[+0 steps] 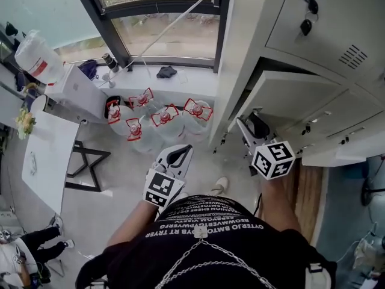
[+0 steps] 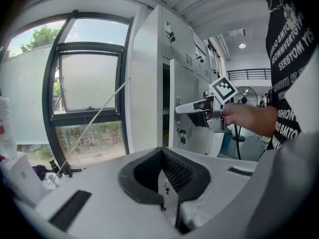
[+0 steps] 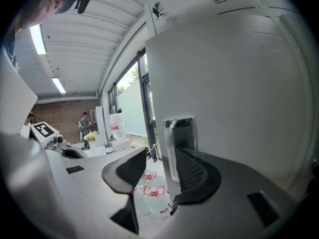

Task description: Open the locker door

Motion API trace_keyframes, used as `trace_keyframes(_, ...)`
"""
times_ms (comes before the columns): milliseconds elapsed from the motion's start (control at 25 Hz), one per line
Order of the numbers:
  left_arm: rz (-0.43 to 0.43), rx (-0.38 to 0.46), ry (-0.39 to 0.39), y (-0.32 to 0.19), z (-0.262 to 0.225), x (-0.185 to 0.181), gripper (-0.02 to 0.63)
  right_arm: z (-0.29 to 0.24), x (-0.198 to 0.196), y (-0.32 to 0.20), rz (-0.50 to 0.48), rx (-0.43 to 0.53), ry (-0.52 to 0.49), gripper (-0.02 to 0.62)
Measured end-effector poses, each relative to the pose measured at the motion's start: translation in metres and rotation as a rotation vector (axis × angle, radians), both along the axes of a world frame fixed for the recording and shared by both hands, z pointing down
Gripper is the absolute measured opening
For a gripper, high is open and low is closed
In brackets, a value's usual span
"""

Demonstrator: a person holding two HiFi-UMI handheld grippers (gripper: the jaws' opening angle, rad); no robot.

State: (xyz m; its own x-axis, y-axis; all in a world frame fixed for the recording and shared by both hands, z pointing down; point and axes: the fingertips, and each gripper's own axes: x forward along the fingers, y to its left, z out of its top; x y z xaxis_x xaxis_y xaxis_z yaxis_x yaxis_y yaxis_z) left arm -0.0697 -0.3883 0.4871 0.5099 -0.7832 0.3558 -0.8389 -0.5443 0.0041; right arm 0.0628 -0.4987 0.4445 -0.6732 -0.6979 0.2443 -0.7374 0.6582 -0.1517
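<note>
The left hand-held gripper [image 1: 179, 153] [image 2: 162, 156] has its jaws fully together with nothing between them; it hangs in free air out in front of the locker bank [image 1: 252, 29], touching nothing. The right hand-held gripper [image 1: 250, 126] [image 3: 162, 156] [image 2: 192, 107] has its jaws well apart and sits at the free edge of the locker door [image 1: 283, 101] [image 3: 229, 93]. A bright metal handle plate [image 3: 179, 143] on that edge stands between the jaws, just beside the ribbed pad on the door side; the opposite jaw is clear of it, and whether the near pad touches the plate cannot be determined. The locker door is a plain white panel, swung out from the locker bank and standing ajar, with the dark compartment opening behind it. The closed door above it in the locker bank has louvre slots and carries keys [image 1: 308, 17] hanging from its lock. On the floor in front of the locker bank, on its window side, stands a group of clear water bottles [image 1: 157, 120] [image 3: 154, 195] with red-and-white capped necks; how full they are cannot be read. Well away from the locker bank, past the bottles, is a white desk [image 1: 45, 161] with a bunch of flowers [image 1: 25, 122] at its far end, and a large upturned water jug [image 1: 36, 56] with a red label beyond it.
</note>
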Motion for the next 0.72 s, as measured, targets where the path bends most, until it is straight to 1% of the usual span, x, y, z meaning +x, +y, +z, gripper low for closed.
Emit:
trace_keyframes(160,0.013,0.007,0.000,0.008,-0.002,-0.003,-0.002,0.000,0.005,0.014,0.033,0.004,0.008,0.172)
trace_keyframes(280,0.039,0.009,0.006,0.014,-0.002,-0.001,-0.002,0.001,0.011,0.026,0.064,0.005,0.016,0.156)
trace_keyframes(360,0.062,0.013,0.007,0.016,-0.003,0.003,-0.002,0.001,0.018,0.035,0.095,0.005,0.024,0.142)
trace_keyframes(400,0.074,0.016,0.008,0.018,-0.004,0.006,-0.002,0.001,0.022,0.039,0.111,0.005,0.028,0.117)
trace_keyframes(440,0.088,0.020,0.009,0.019,-0.005,0.008,-0.002,0.001,0.025,0.044,0.125,0.004,0.029,0.114)
trace_keyframes(720,0.188,0.039,0.021,0.035,-0.010,0.024,-0.002,0.002,0.051,0.078,0.196,0.022,0.037,0.117)
